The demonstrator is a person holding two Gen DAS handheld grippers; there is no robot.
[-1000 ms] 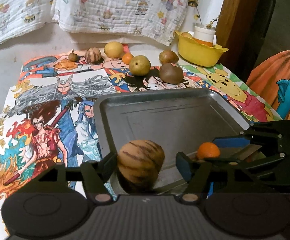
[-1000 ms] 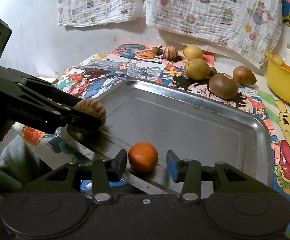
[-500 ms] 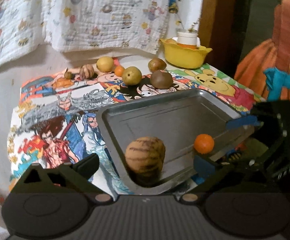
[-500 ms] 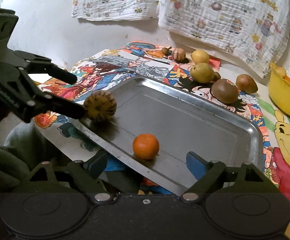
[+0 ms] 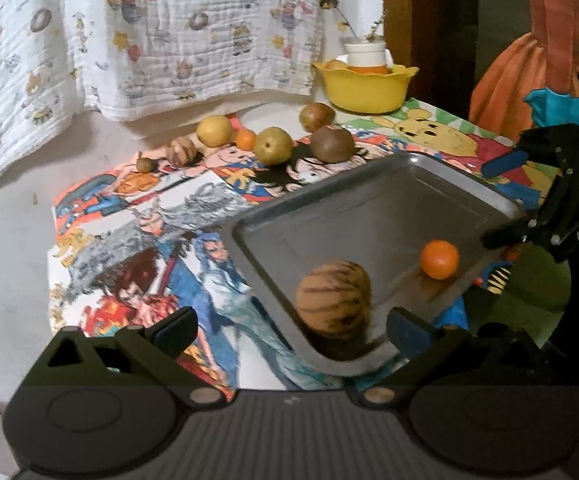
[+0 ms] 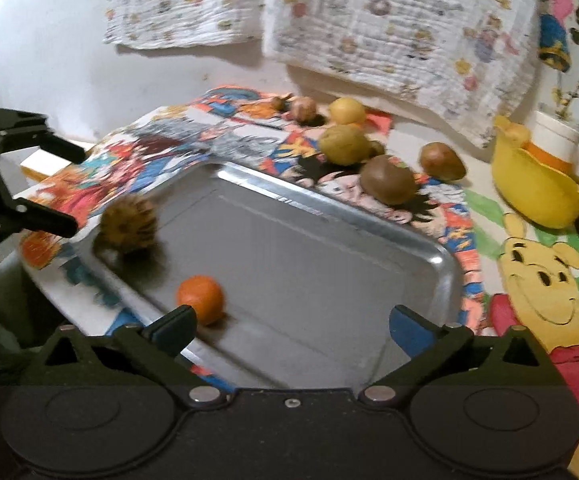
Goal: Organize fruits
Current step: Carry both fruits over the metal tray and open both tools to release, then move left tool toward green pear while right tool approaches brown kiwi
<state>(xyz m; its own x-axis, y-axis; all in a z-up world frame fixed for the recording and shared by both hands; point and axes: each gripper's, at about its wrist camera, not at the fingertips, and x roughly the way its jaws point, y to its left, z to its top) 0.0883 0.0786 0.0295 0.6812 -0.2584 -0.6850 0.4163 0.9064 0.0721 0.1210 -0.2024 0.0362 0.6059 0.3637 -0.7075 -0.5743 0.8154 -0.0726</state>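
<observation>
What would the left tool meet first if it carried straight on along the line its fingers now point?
Probably the striped brown fruit lying in the near corner of the metal tray, just ahead between the open left tool fingers; depth is hard to judge.

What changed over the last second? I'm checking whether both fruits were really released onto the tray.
Both were let go. The left gripper opened off the striped melon, the right gripper off the orange; its jaws are opening, with nothing between the pads. Both grippers drew back slightly. Both fruits stayed in the metal tray, and the fruits lined up behind it on the cartoon cloth were untouched.
</observation>
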